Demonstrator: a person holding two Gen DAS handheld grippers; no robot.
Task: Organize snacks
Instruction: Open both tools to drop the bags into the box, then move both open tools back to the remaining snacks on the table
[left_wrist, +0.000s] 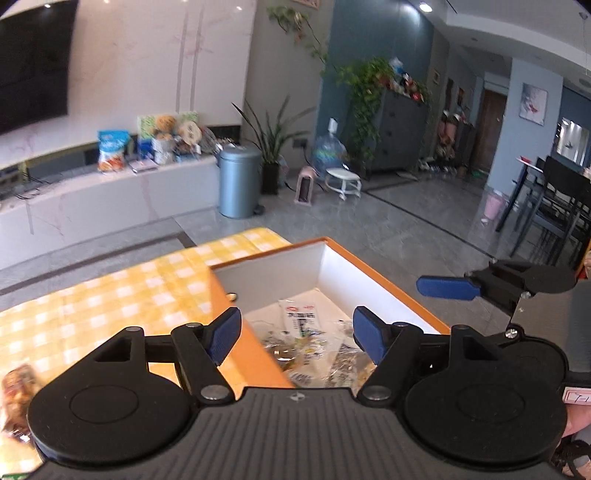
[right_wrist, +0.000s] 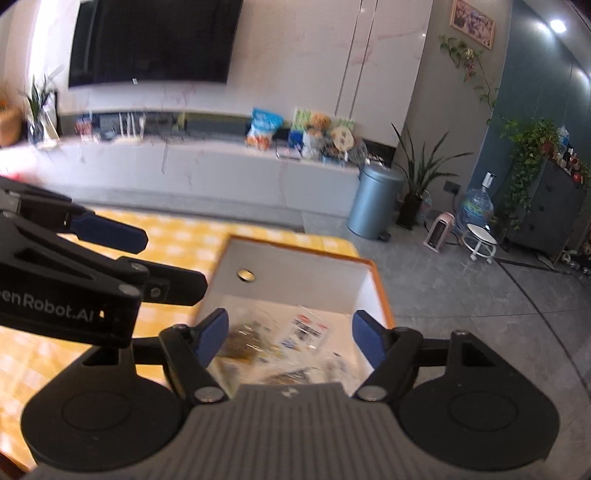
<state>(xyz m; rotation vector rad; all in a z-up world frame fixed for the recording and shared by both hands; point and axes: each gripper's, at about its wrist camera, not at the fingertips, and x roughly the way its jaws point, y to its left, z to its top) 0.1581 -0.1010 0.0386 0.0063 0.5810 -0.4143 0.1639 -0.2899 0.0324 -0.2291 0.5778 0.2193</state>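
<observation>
Now both the left gripper (left_wrist: 297, 334) and right gripper (right_wrist: 290, 338) gape wide, empty.

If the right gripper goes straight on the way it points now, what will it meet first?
Probably the snack packets on the floor of the orange box. The right gripper is open and empty, aimed down into it; depth is unclear.

Yellow checked table (left_wrist: 110, 295), orange box (left_wrist: 388, 266), snack packet (left_wrist: 18, 391)
</observation>
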